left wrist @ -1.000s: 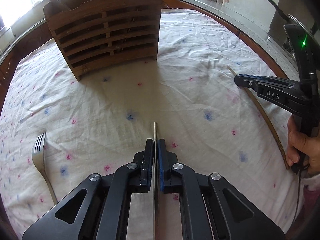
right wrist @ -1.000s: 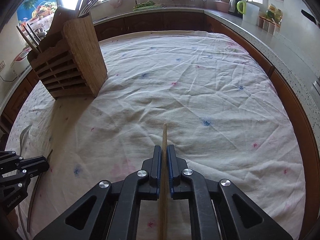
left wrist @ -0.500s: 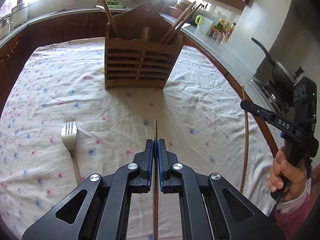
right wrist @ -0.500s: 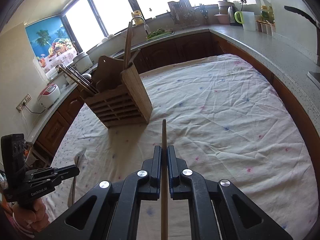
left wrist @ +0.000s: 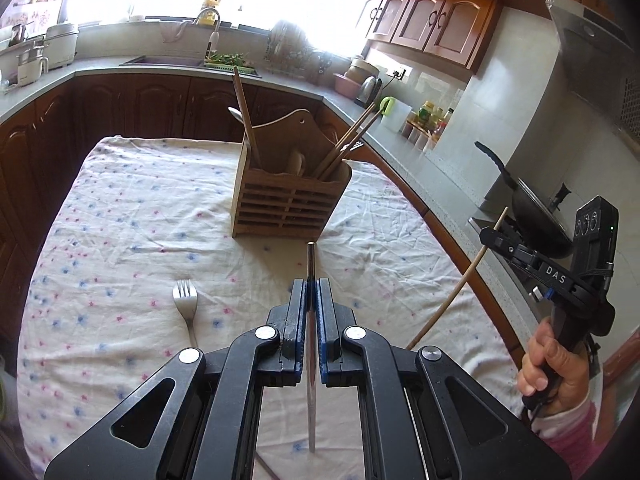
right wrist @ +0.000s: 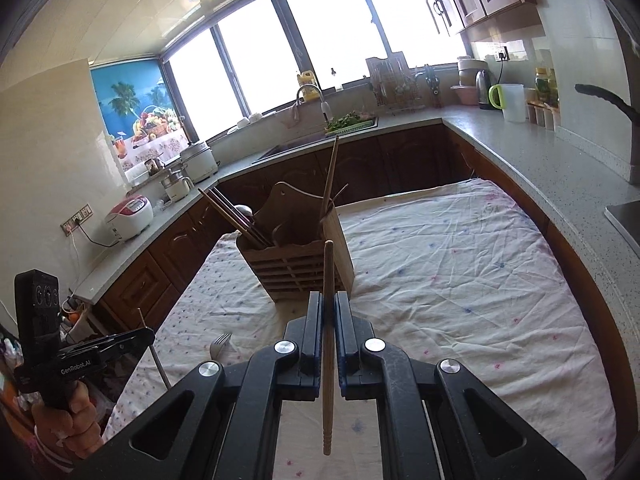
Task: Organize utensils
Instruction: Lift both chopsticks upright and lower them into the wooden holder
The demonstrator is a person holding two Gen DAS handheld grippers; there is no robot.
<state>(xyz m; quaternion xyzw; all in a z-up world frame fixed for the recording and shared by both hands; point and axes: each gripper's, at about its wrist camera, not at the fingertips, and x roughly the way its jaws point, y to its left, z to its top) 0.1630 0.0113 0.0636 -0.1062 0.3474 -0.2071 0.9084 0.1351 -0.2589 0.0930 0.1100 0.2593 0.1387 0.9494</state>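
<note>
Metal chopstick [left wrist: 311,264] sits clamped in our left gripper [left wrist: 311,285], tip poking ahead; right gripper [right wrist: 328,298] pinches wooden chopstick [right wrist: 328,264] likewise, holder [left wrist: 286,210] beyond

The wooden utensil holder [left wrist: 290,210] is light brown, its front cut into dark horizontal slats. The tablecloth [left wrist: 120,216] under it is off-white, sprinkled with small blue and pink flowers. In front of the holder a fork [left wrist: 185,300] gleams silver. Both grippers are black with blue pads — the left gripper [left wrist: 311,284] pinches a silver-grey chopstick [left wrist: 311,264], the right gripper [right wrist: 328,298] a pale tan wooden chopstick [right wrist: 328,320]. Behind the holder, the cabinets [left wrist: 132,104] are dark brown under a speckled grey counter [left wrist: 100,66].
</note>
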